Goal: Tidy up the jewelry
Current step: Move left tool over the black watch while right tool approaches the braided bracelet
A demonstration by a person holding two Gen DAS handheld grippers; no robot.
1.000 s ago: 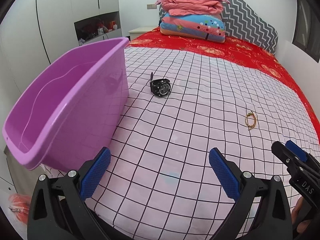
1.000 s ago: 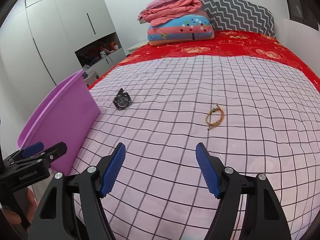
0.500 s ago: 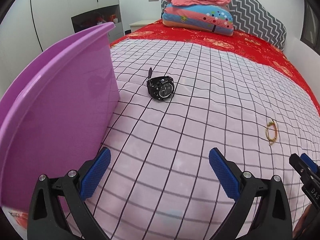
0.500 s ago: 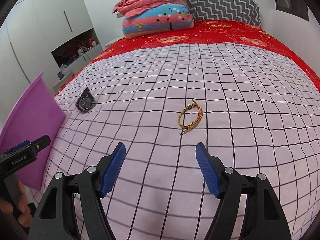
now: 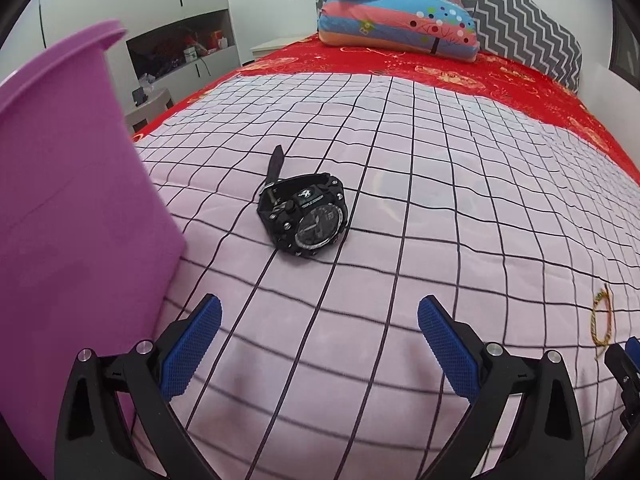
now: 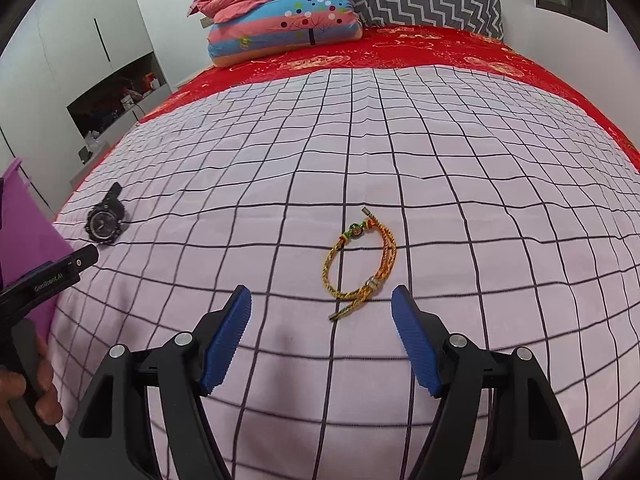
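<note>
**On the bed: two grippers line up their picks**

At centre frame lies the watch [image 5: 305, 216], ahead of the wide-open, empty left gripper [image 5: 319, 346]. The right gripper [image 6: 321, 334], equally spread and empty, nearly straddles the bracelet [image 6: 360, 266]. Lower flat, pinch the cord, not the sheet; the bin [image 5: 72, 208] waits at left.

The tub [image 5: 72, 208] is cut off by the left edge of the left wrist view, its inside hidden behind the near wall; in the right wrist view only a sliver shows at the left edge. The bracelet [image 5: 601, 317] sits near the bed's right edge in the left wrist view, too small there to make out its beads. The watch [image 6: 105, 221] dial is too small to read. Items in the wall niche [image 5: 180, 50] are blurred. The hand [image 6: 24, 392] is cut by the picture's edge.
</note>
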